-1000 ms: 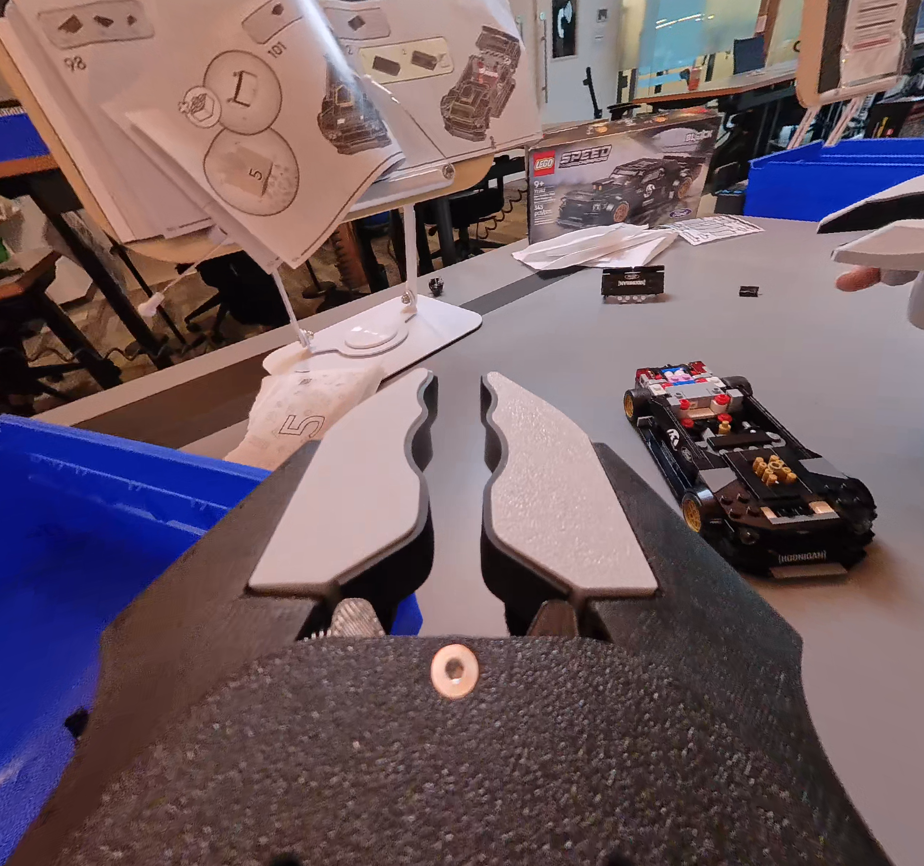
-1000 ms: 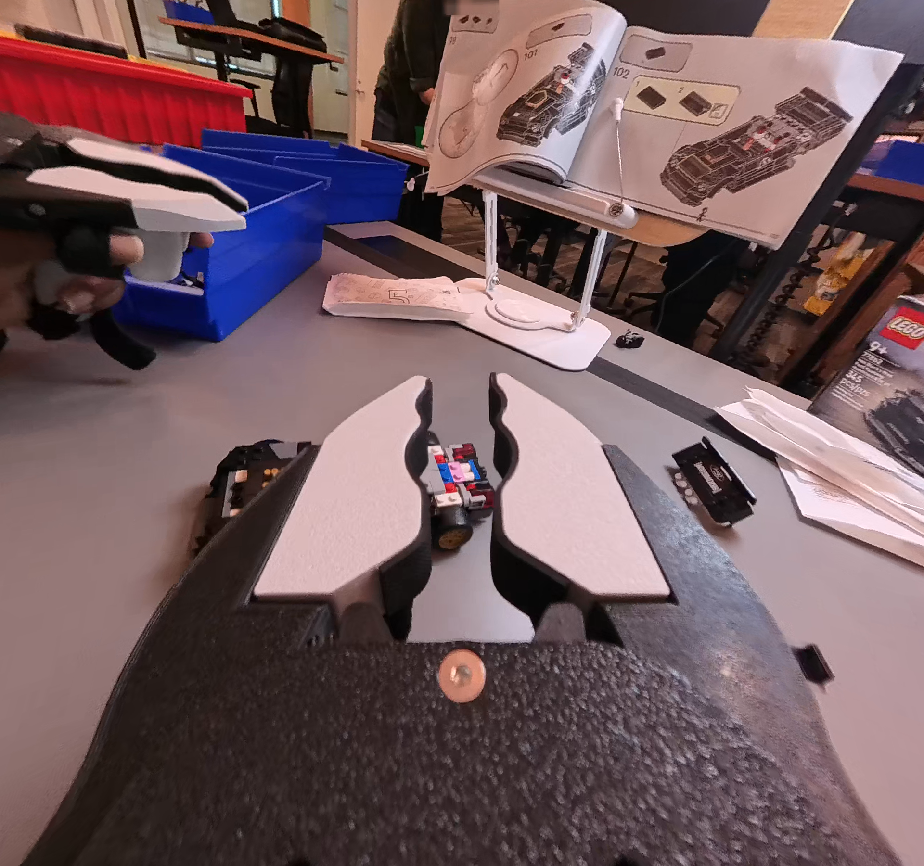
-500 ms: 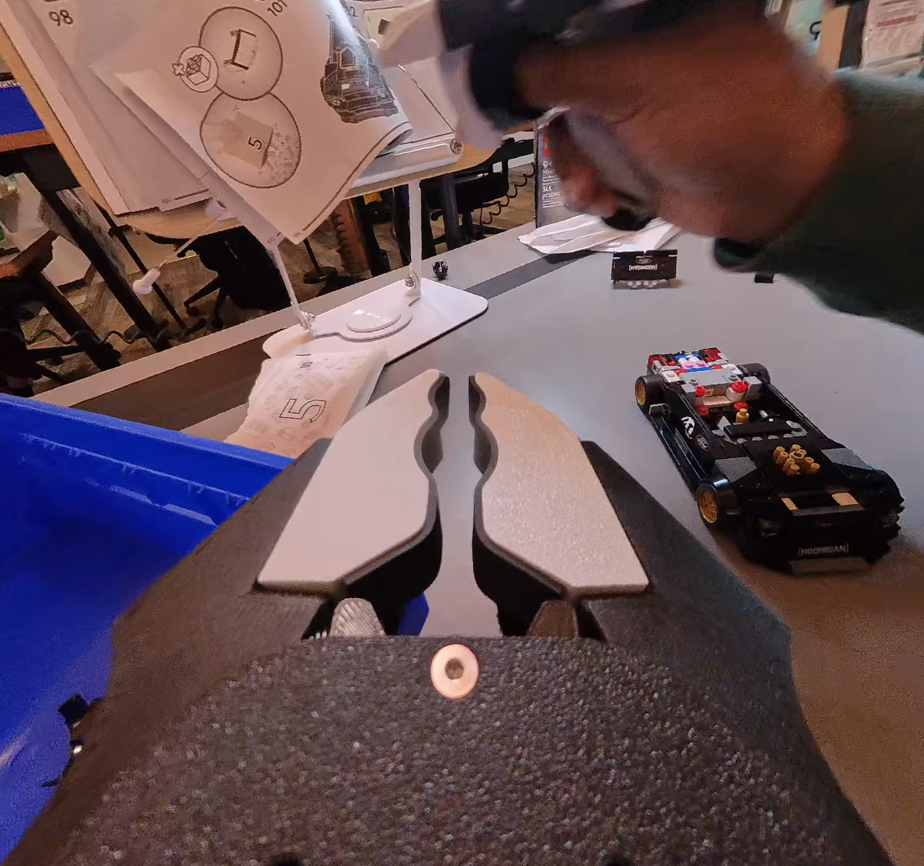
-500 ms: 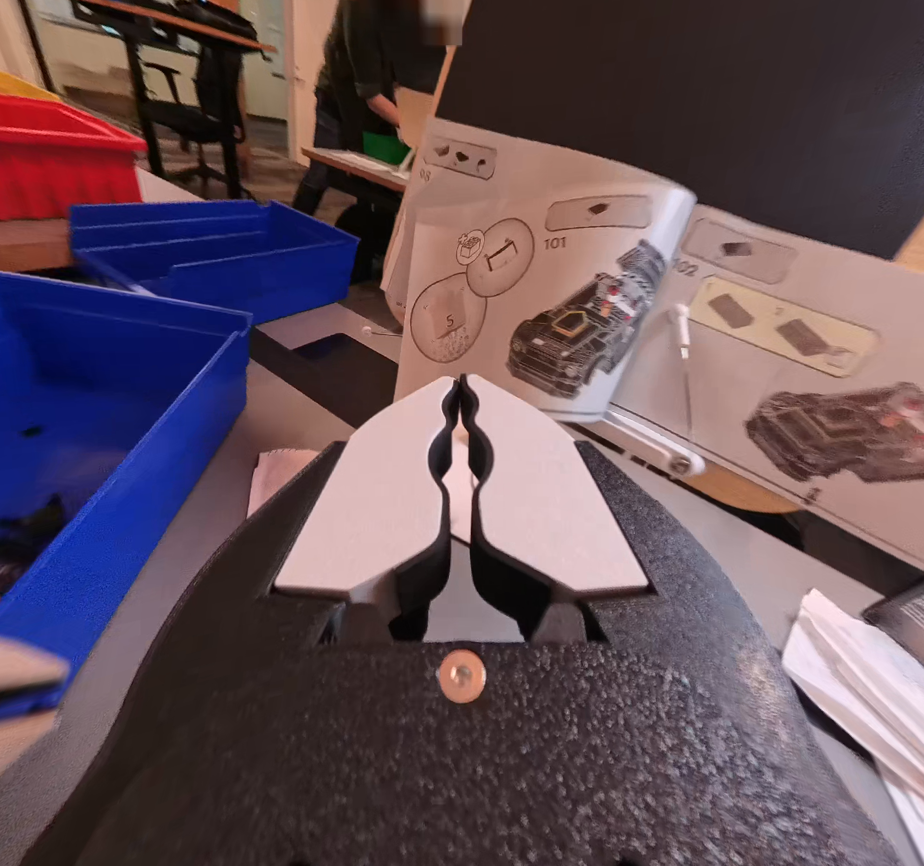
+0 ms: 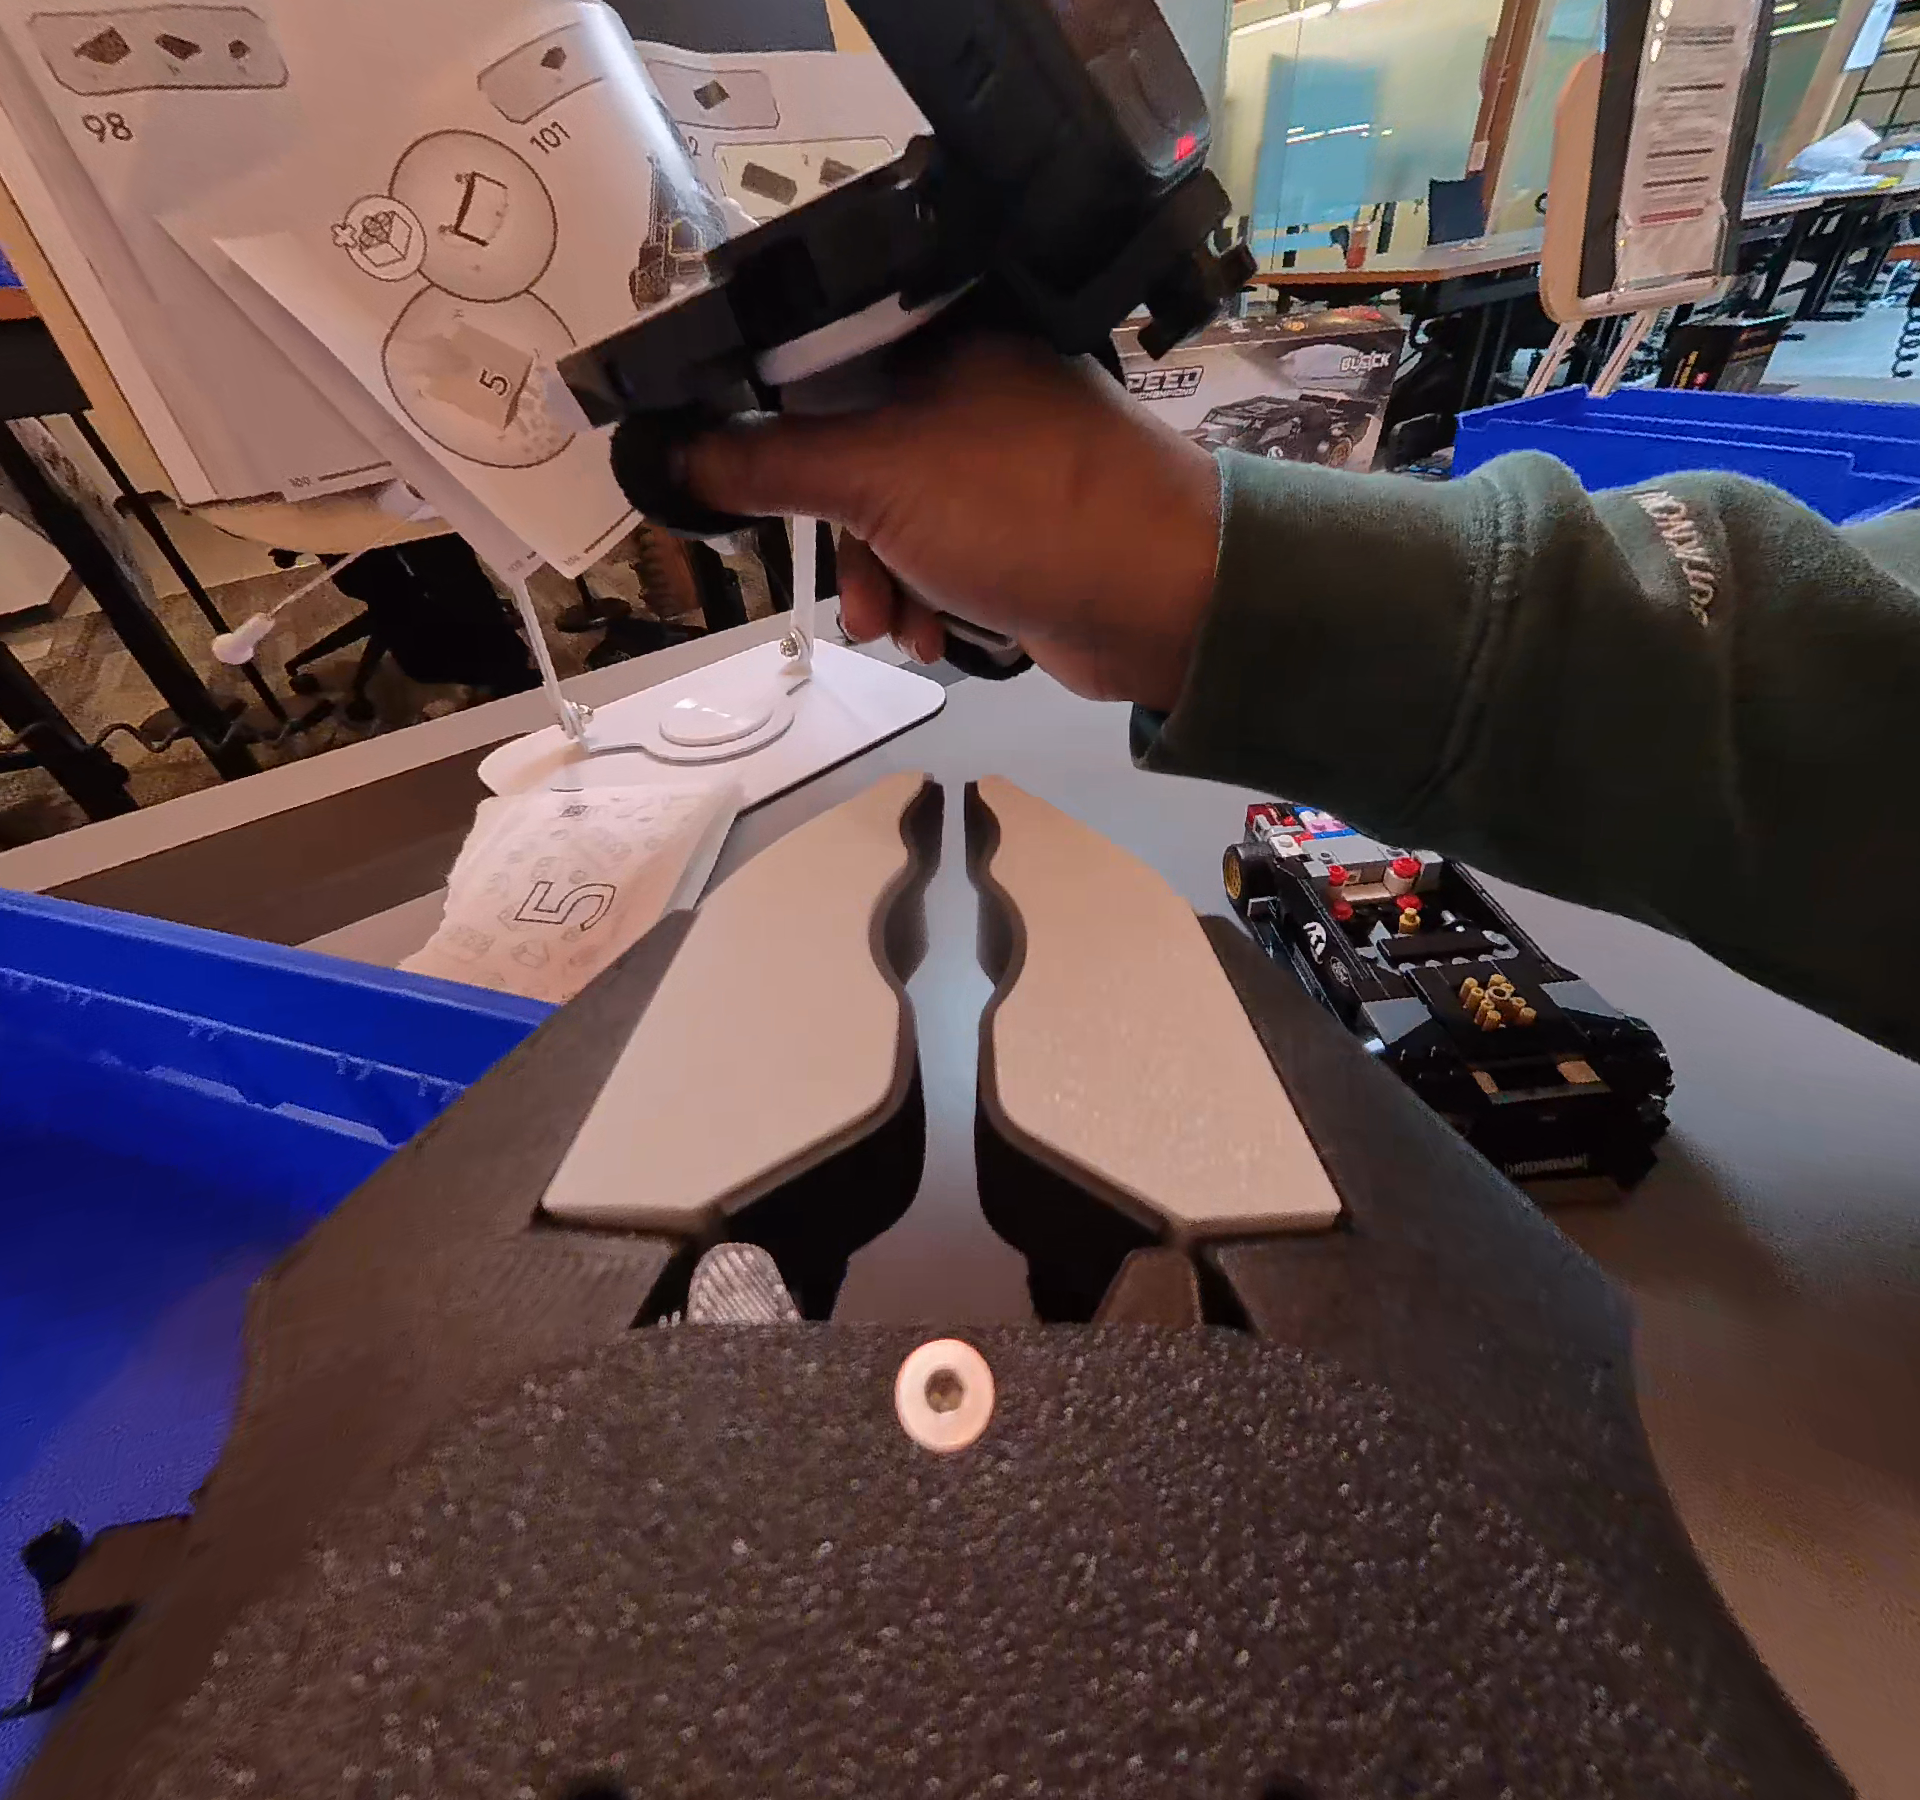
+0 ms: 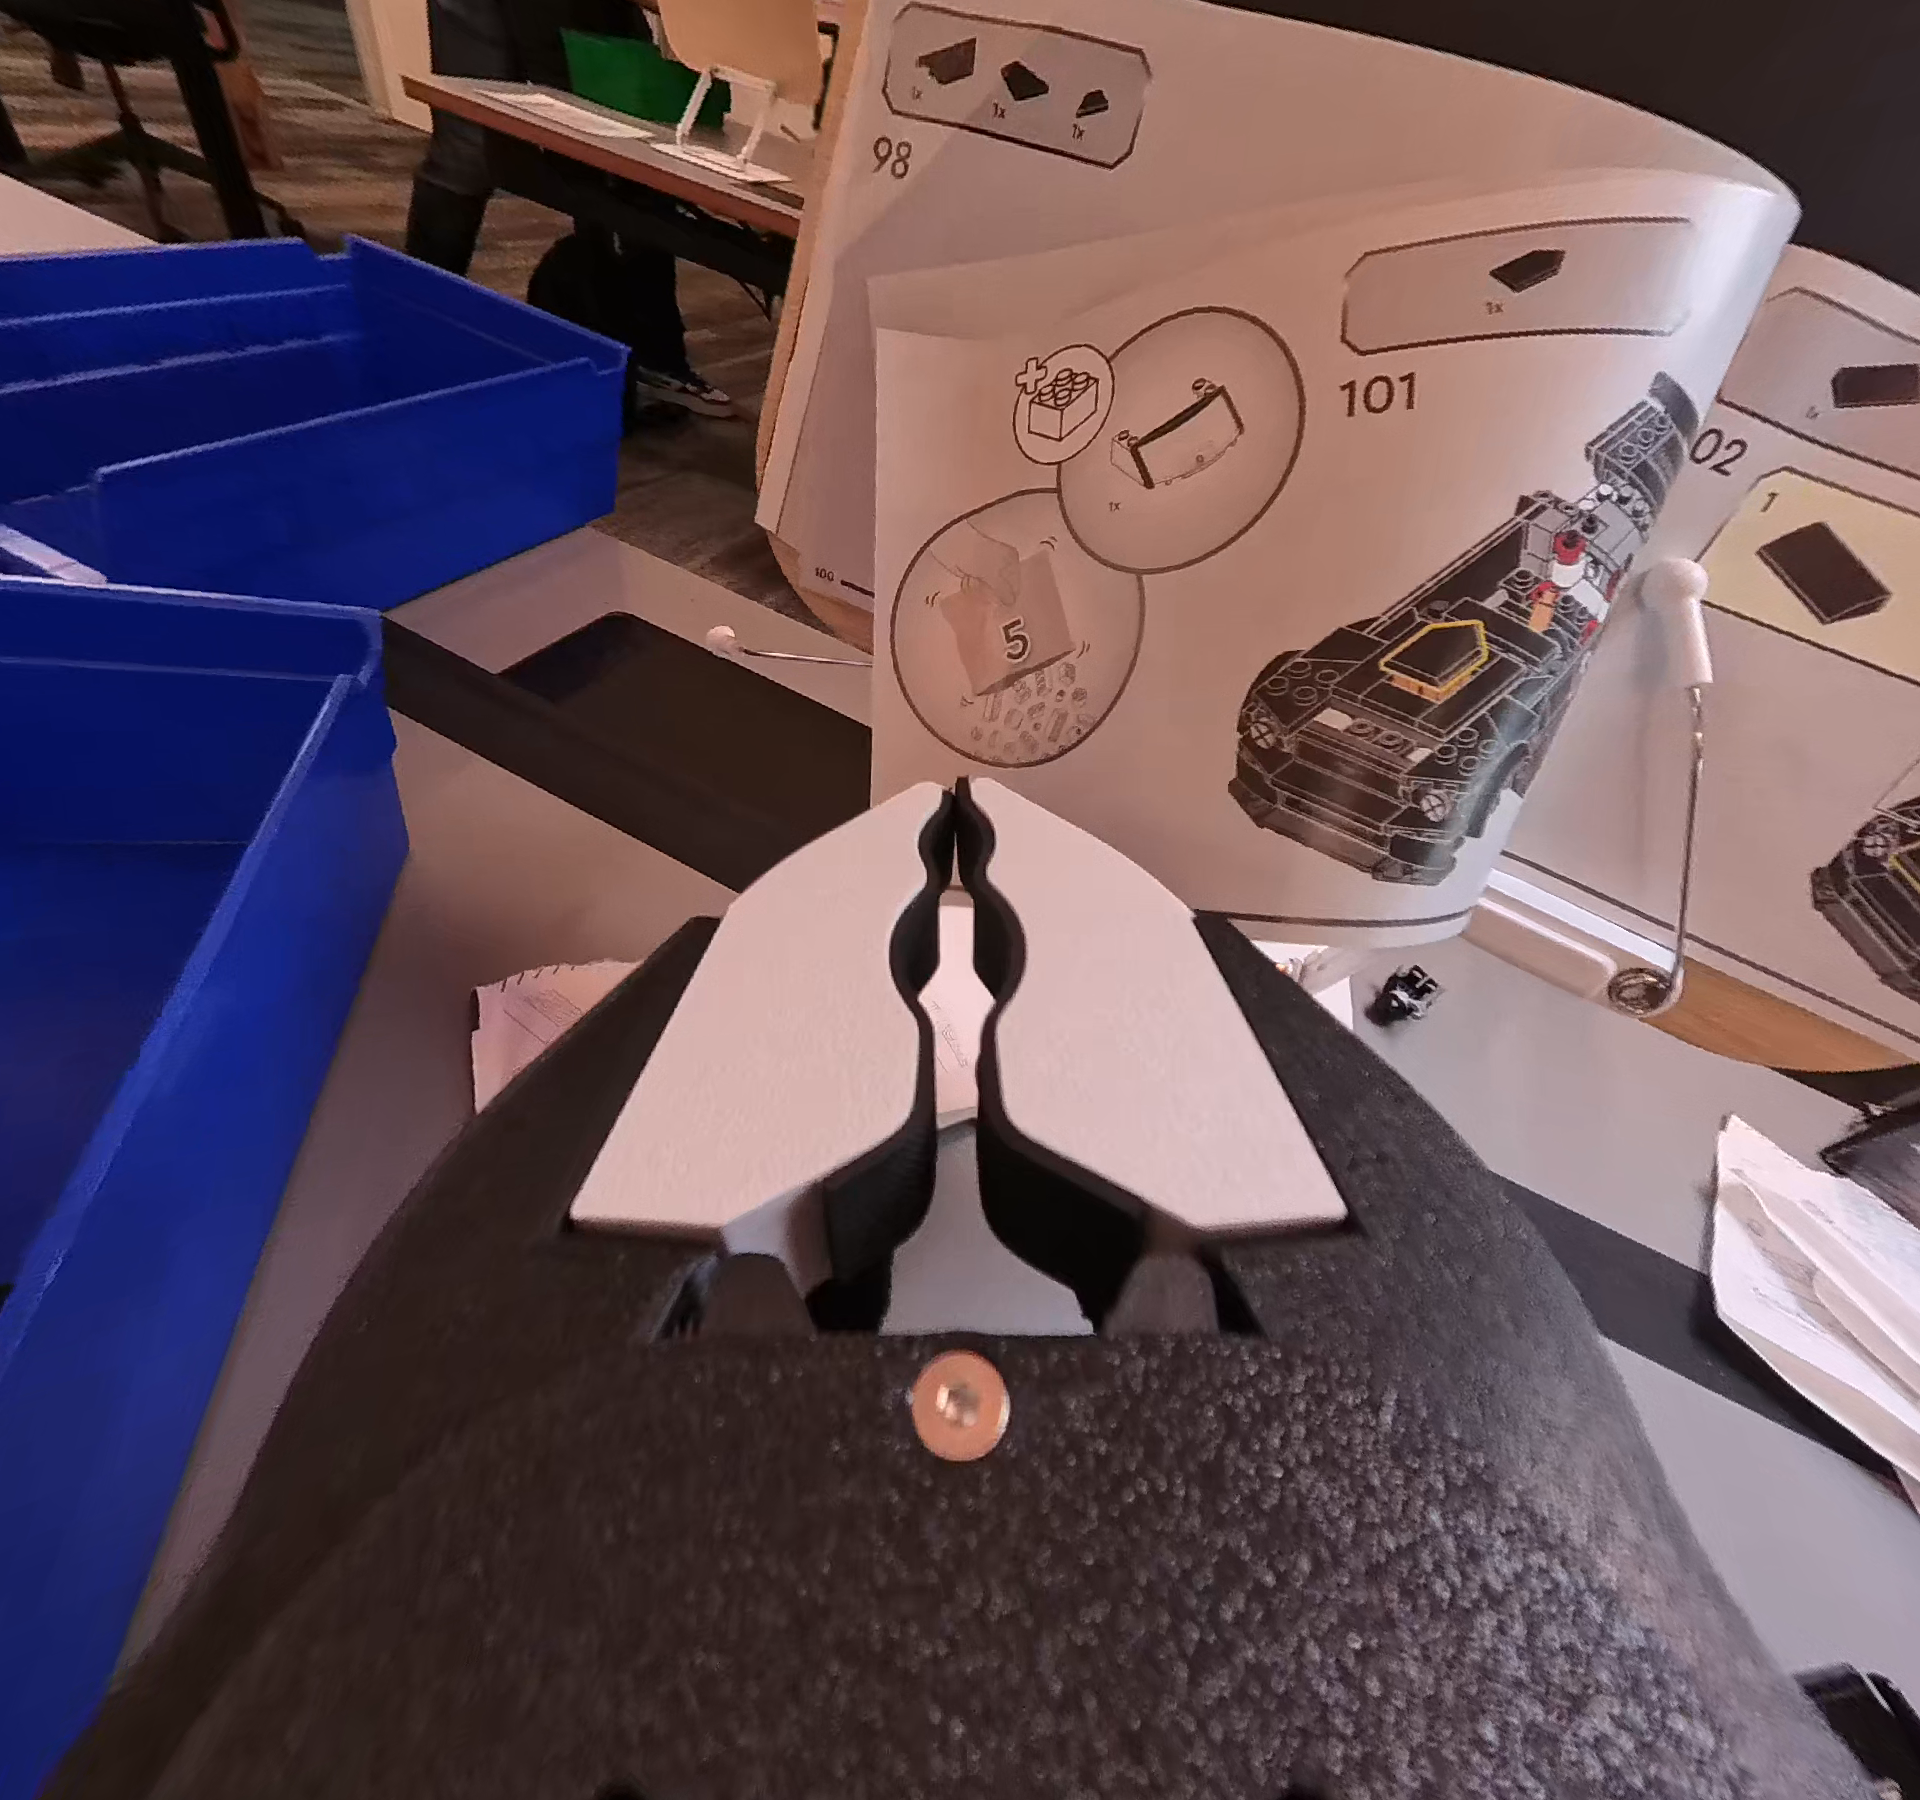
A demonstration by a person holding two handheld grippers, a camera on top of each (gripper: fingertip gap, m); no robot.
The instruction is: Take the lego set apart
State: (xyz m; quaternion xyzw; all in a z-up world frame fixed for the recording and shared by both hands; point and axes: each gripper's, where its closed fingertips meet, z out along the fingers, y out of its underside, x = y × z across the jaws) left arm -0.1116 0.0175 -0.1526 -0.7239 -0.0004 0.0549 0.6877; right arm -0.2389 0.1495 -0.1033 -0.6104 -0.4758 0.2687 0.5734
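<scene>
The black lego car point(image 5: 1455, 1002), roof off and studs showing, sits on the grey table point(image 5: 1766, 1335) to the right of my left gripper point(image 5: 945, 786). The left gripper hovers low, its fingers nearly shut with a thin gap and nothing between them. My right gripper point(image 6: 956, 784) is shut, its tips at the lower edge of a curled page of the instruction booklet point(image 6: 1299, 503). I cannot tell whether paper is pinched. It also shows in the left wrist view point(image 5: 545, 405), held by a hand point(image 5: 987, 524) above the table. The car is not in the right wrist view.
A blue bin point(image 5: 208, 1075) stands at the left, and several more show in the right wrist view point(image 6: 187, 867). A white paper bag point(image 5: 571, 898) lies by the booklet stand's base point(image 5: 727, 722). The lego box point(image 5: 1278, 400) stands behind. A small black piece point(image 6: 1403, 987) and loose papers point(image 6: 1818, 1262) lie on the table. One gripper's finger ends stand about 20 cm off the other's.
My right gripper left the car, shut, and rose across to the booklet page. My left gripper's fingers narrowed and it shifted slightly. The car has not moved.
</scene>
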